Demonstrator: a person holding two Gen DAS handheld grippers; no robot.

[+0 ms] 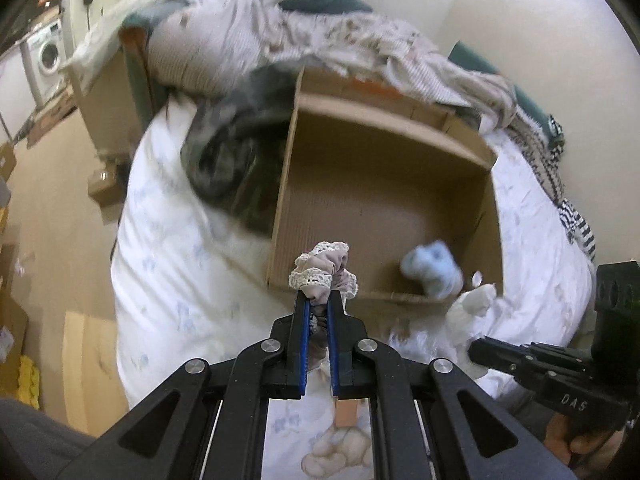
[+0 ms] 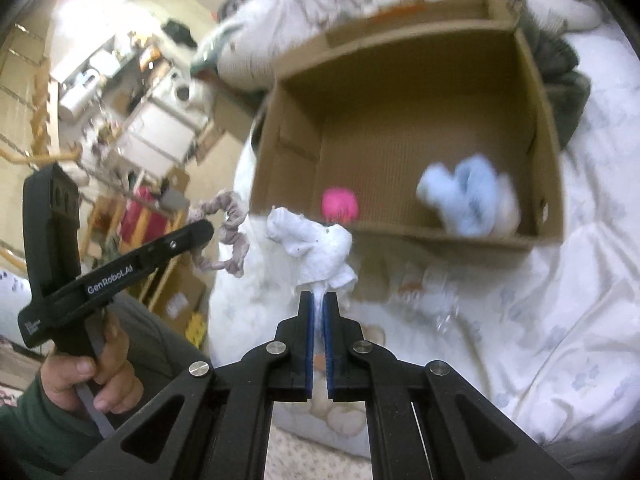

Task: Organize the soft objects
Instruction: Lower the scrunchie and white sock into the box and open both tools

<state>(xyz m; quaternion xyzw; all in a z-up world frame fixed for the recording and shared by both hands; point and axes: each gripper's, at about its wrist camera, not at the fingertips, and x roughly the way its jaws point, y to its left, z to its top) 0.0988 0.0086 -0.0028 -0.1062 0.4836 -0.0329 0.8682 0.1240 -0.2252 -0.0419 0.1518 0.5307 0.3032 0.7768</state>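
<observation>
An open cardboard box point(image 1: 384, 148) point(image 2: 404, 92) lies on a white bed. A light blue soft item point(image 1: 434, 272) point(image 2: 468, 200) and a pink soft ball point(image 2: 340, 206) lie inside near its front wall. My left gripper point(image 1: 319, 300) is shut on a mauve scrunchie with lace trim point(image 1: 324, 270), held above the box's front left corner; the scrunchie also shows in the right wrist view point(image 2: 228, 236). My right gripper point(image 2: 319, 298) is shut on a white cloth point(image 2: 316, 248), held just in front of the box; the cloth shows in the left wrist view point(image 1: 476, 300).
Rumpled blankets and pillows point(image 1: 280, 40) pile behind the box. A dark grey fleece point(image 1: 236, 160) lies at the box's left side. The white patterned duvet point(image 2: 560, 300) covers the bed. The floor with boxes point(image 1: 48, 240) lies left of the bed. A washing machine point(image 1: 46, 60) stands far left.
</observation>
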